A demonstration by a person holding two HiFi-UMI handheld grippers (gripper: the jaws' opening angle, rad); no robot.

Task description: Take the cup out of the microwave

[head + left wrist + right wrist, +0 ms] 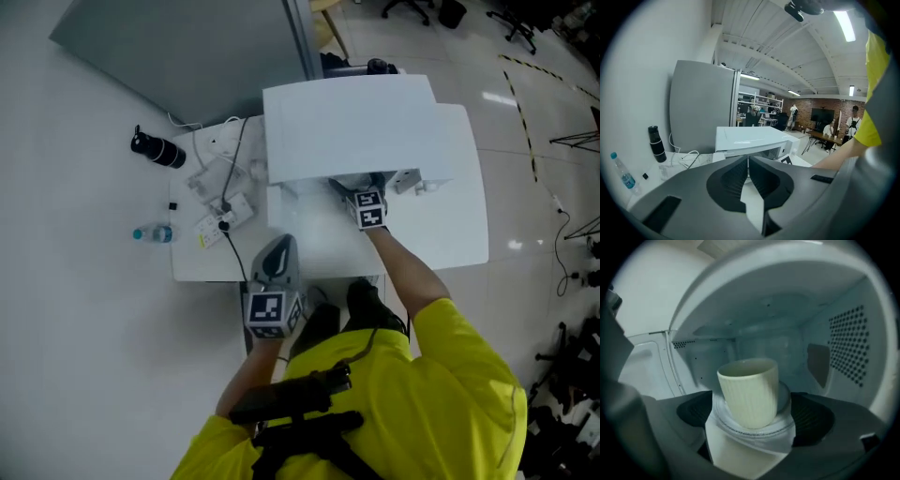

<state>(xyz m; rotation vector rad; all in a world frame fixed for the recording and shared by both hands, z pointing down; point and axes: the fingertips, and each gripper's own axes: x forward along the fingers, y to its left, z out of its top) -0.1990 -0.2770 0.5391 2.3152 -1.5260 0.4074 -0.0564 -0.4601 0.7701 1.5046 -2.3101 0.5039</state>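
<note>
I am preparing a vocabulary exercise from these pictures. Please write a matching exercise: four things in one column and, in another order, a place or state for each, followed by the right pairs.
Things
1. cream ribbed cup
2. tall black flask
3. left gripper
4. right gripper

Places or states
A. jaws shut, nothing between them
B. upright on the white table, to the left of the white microwave
C. jaws wide apart, one on each side of the cup
D. inside the microwave, on the glass turntable

Pairs: 1-D, 2-B, 3-A, 4-C
</note>
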